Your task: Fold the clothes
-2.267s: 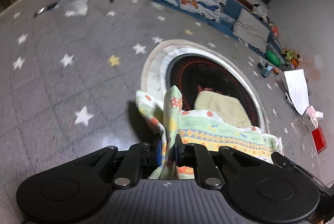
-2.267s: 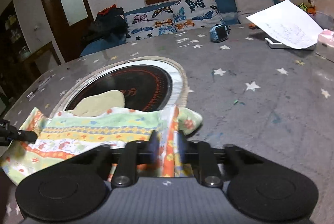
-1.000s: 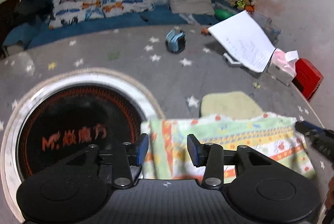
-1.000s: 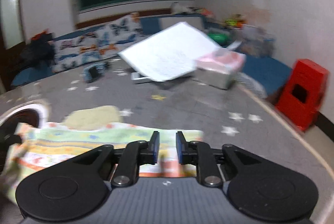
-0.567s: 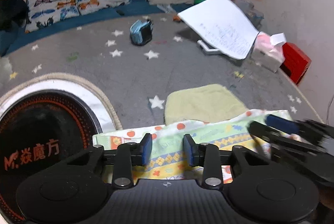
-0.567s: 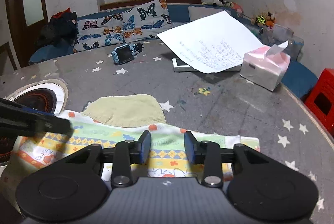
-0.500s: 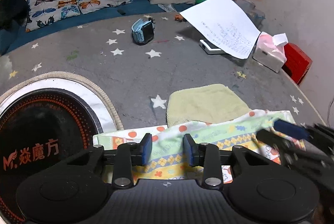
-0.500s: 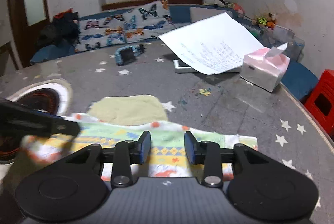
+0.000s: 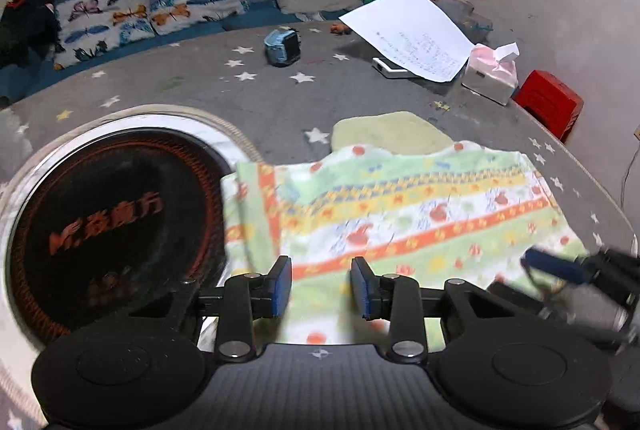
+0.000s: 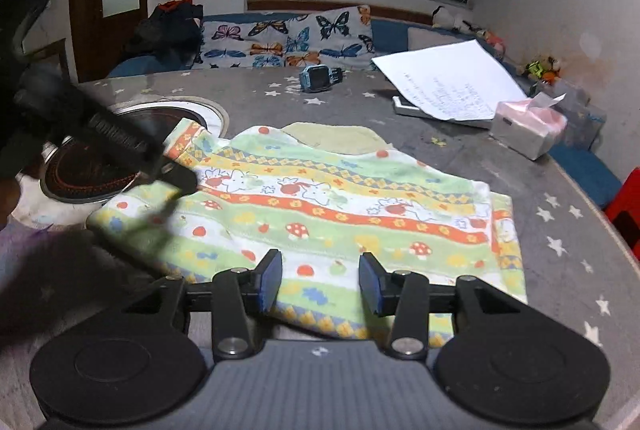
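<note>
The patterned cloth (image 10: 320, 205) lies spread on the starred surface (image 10: 560, 262), its near edge hidden behind both bodies. The left gripper (image 9: 321, 288) and the right gripper (image 10: 319, 280) gape, holding nothing; the right's jaws have just been opening. Motion blur smears each gripper in the other's view.

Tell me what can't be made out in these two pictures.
- Writing on the paper sheet: too small, both views.
- Patterned cloth: near edge hidden behind the left gripper.
- Yellow cloth: partly covered by the patterned cloth.
- Right gripper: motion-blurred in the left view.
</note>
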{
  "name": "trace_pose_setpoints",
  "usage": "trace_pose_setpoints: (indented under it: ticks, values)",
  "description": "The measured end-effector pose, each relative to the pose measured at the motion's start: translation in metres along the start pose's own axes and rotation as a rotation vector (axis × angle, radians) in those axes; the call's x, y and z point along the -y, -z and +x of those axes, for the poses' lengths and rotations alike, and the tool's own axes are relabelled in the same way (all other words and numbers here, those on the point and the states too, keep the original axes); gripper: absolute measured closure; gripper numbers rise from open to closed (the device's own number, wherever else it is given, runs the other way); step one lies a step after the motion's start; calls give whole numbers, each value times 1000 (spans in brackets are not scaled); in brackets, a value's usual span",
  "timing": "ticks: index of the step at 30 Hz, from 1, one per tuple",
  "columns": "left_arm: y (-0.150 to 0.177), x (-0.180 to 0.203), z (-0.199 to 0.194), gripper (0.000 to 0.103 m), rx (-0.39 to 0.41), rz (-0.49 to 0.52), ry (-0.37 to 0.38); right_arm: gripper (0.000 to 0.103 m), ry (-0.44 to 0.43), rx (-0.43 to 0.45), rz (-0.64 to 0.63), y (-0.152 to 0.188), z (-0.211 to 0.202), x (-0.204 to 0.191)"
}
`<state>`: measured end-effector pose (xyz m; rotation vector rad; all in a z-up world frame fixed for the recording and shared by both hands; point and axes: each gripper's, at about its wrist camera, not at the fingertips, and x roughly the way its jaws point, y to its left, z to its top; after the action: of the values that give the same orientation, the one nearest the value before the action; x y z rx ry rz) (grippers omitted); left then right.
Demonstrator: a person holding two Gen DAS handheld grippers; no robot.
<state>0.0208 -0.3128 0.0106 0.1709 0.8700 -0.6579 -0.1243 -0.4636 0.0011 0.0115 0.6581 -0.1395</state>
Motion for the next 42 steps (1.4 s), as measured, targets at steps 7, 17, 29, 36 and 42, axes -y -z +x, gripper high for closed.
trace_pose_setpoints:
  ticks: [7,17,29,36,42]
  values:
    - [11,-7,-8,62,-19,-31,-21,56,11,-23,100,8,-1,16]
    - [25,-13,-39,30,14,-37,-44,23,15,-3,120,11,-17,-1]
    - [43,-49,-95,1,92,-19,-143,0,-27,12,111,13,-28,-47]
    - [67,-80,-119,0,78,-21,-232,0,-72,18,116,8,-30,-72]
    - [93,-105,-124,0,64,-77,-288,0,-82,2,110,9,-24,-94]
